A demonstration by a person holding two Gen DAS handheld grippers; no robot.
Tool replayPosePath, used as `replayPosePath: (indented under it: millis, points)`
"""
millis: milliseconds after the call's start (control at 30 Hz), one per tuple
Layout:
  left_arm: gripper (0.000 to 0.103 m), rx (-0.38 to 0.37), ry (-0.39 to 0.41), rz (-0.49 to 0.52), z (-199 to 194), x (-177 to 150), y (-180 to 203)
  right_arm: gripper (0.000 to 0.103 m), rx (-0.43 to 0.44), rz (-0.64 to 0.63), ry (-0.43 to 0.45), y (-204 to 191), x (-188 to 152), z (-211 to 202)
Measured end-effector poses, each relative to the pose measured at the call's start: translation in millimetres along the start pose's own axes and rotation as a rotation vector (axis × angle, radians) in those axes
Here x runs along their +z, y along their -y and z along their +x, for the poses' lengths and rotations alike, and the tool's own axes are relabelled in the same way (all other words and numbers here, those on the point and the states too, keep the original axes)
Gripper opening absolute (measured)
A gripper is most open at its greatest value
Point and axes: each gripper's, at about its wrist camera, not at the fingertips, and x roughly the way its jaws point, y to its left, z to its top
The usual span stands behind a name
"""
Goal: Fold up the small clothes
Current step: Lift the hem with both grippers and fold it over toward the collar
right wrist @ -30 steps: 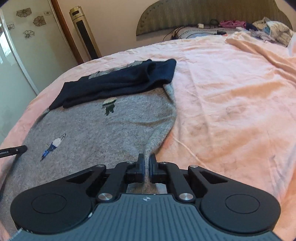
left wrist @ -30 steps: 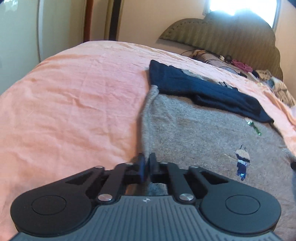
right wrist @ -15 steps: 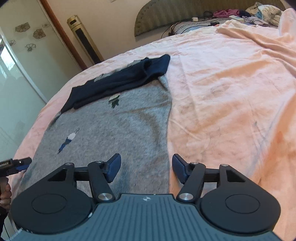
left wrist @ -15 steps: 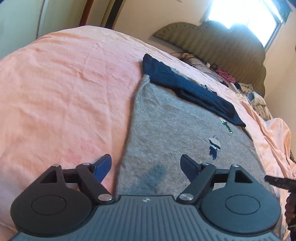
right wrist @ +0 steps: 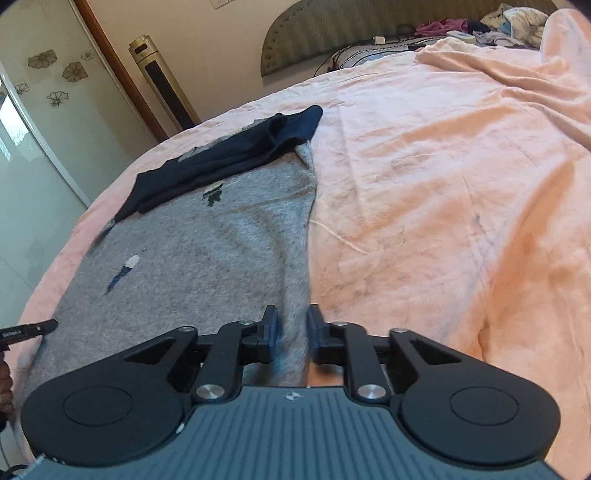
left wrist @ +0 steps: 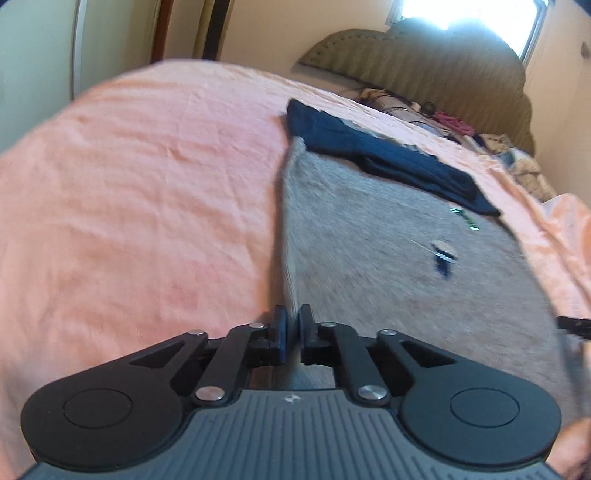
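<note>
A grey knit sweater (left wrist: 388, 251) with small embroidered figures lies flat on the pink bedsheet (left wrist: 129, 203), its navy sleeves (left wrist: 376, 155) folded across the far end. My left gripper (left wrist: 291, 334) is shut on the sweater's near left edge. In the right wrist view the same sweater (right wrist: 192, 258) lies ahead, navy sleeves (right wrist: 229, 155) at the far end. My right gripper (right wrist: 291, 332) is nearly shut, with the sweater's near right edge between its fingers. The other gripper's tip shows at the frame edge in each view (right wrist: 29, 328).
An olive padded headboard (left wrist: 424, 62) stands at the bed's far end, with a pile of loose clothes (right wrist: 491, 26) and cables by the pillows. A tower fan (right wrist: 162, 88) and a glass sliding door (right wrist: 37, 122) stand beyond the bed's left side. The sheet (right wrist: 443, 184) spreads rumpled to the right.
Both grippers opened half a second ago and let go of the sweater's edges. Now both have closed again on the near edge, the left fully, the right nearly.
</note>
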Motion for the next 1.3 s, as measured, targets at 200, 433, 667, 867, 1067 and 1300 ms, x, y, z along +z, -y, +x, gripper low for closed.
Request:
replayPosePath:
  millis: [200,433,667,867,1067,1300]
  points:
    - [0.047,-0.280,-0.044,-0.307,-19.3,-40.6,-29.9,0.059,0.173,0.083,-0.112,-1.3,-31.1,-18.1]
    - [0.004,-0.250,-0.091,-0.304,-11.1,-29.8,-23.1,0.010,0.116,0.083,-0.107,0.1,-31.4,-20.5]
    - [0.005,-0.198,-0.096,-0.242,-21.7,-40.4,-33.2,0.009,0.124,0.156,-0.100,24.6,-43.1,-30.9]
    - [0.043,-0.384,-0.183,-0.329,-32.3,-58.7,-40.8,0.061,0.218,0.174,-0.131,15.0,-54.6,-52.3]
    - [0.051,-0.426,-0.141,-0.328,-23.9,-59.8,-20.0,0.047,0.249,0.203,-0.169,10.7,-60.6,-44.6]
    - [0.004,-0.267,-0.182,-0.147,-38.3,-58.4,-11.8,0.011,0.145,0.121,-0.179,9.6,-60.6,-64.2]
